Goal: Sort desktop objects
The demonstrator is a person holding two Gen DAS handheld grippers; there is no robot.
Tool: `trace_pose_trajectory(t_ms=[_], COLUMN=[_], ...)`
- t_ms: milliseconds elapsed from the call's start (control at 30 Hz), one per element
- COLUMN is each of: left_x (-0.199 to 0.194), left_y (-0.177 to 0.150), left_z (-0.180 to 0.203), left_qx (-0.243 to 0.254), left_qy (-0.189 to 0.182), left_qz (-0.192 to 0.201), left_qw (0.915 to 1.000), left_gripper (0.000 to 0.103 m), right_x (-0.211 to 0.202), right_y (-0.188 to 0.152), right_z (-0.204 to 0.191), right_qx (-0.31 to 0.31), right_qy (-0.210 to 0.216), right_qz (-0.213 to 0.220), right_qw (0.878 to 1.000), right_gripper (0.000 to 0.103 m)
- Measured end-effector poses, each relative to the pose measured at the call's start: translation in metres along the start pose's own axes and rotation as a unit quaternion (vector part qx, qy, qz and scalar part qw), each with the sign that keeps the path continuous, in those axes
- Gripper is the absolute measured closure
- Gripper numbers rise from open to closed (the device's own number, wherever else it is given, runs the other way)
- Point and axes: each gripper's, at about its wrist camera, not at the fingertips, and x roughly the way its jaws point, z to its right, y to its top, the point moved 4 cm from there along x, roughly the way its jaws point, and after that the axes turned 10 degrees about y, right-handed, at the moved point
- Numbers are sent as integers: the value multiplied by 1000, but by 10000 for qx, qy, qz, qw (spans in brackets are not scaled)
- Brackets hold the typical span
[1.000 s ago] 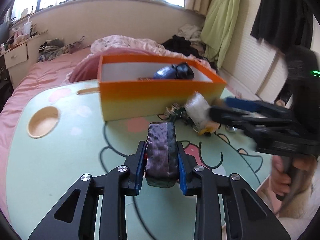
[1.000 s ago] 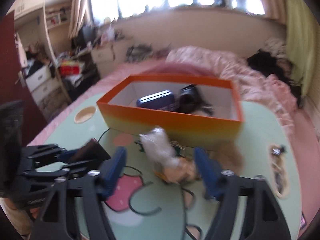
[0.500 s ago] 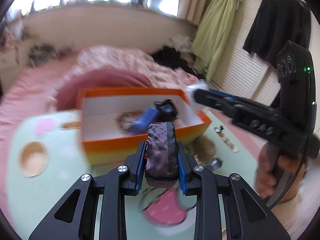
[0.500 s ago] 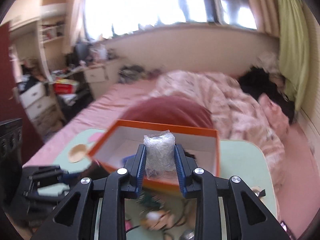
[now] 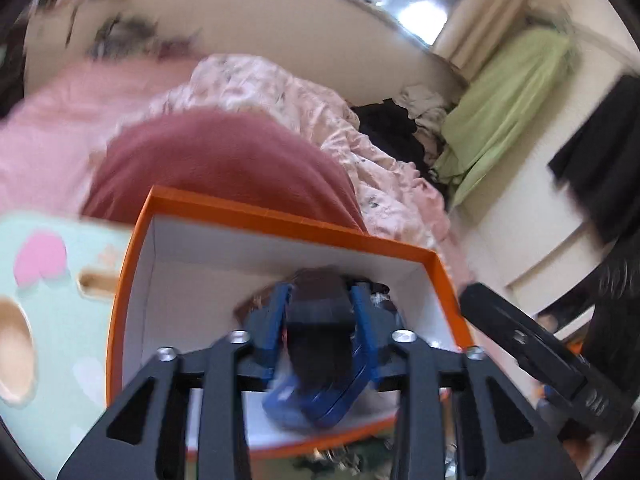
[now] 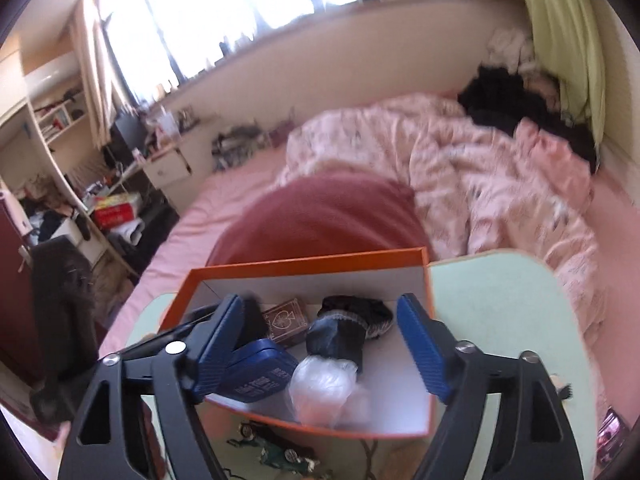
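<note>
So we're mid-drop on both sides: both grippers hang over the orange box (image 6: pixel 424 280) on the pale green table (image 6: pixel 500 320).

The right gripper (image 6: pixel 320 344) has its fingers wide and opening, nothing pressed between them, and the clear plastic-wrapped bundle (image 6: pixel 324 384) sits loose inside the box near the front wall, beside the blue tin (image 6: pixel 256 376), the card pack (image 6: pixel 286 318) and a dark pouch (image 6: pixel 336 338).

The left gripper (image 5: pixel 320 320) is opening too, with the dark purple pouch (image 5: pixel 320 320) between its fingers above the box floor. It's too blurry for us to tell if the pads still pinch it.

Our guess for next: lift both clear of the box's walls, then go for the small stuff in front of it, like the green toy car (image 6: pixel 280 454). Room is tight with the two grippers side by side.
</note>
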Motion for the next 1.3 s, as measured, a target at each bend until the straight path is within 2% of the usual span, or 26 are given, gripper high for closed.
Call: trace_pose_trajectory(t_ms=[67,100,167,233,267,333,500,567,667,700,800,867,1033,1100,1133,1300], left_x=[-17,-33,-66,-85,-91,-95,-86,-80,-63,-60,-55,-53,-52,-52,-48,-49], left_y=[-3,-7,-18,-30,-39,-64,-119,-129,-140,-145,-149,-149,-148,-146,-148,-154], left_z=[-1,-2,-5,-2,3,13,21,19,7,5,8,11,12,14,14,13], left_qx=[-51,20,109,303,538,1017,1658,1836,1827,1837,2016,2083,2041,2082,2117,2134], left_qy=[-215,-120,292,310,291,393,557,767,1332,1474,1812,1756,1746,1703,1687,1667], left_qz=[267,574,1198,1497,1448,1024,348,219,-14,17,-35,-71,-38,-79,-136,-134], left_qw=[9994,9983,9923,9878,9876,9888,9840,9798,9741,9719,9625,9622,9632,9631,9626,9625], left_gripper=[51,47,24,21,21,21,21,21,21,19,14,9,9,5,0,0], right_x=[-17,-23,-39,-55,-63,-70,-77,-77,-71,-70,-65,-65,-70,-70,-67,-63], right_y=[-7,-11,-23,-42,-56,-80,-142,-159,-179,-183,-192,-195,-199,-201,-201,-197], right_z=[-6,-10,-15,-19,-22,-25,-25,-22,-15,-17,-23,-28,-28,-29,-29,-27], right_qx=[-196,-240,-331,-392,-428,-470,-354,-357,-436,-661,-1117,-1180,-1195,-1201,-1207,-1203], right_qy=[-69,-74,-43,-47,-47,-96,-106,-194,-637,-750,-1236,-1077,-1023,-1020,-1023,-1031], right_qz=[146,178,309,373,374,283,-202,-326,-564,-487,-425,-430,-395,-391,-399,-406], right_qw=[9997,9995,9990,9985,9984,9984,9991,9986,9954,9938,9851,9862,9868,9867,9866,9865], right_gripper=[23,23,21,17,16,15,15,15,8,0,0,0,0,0,0,0])
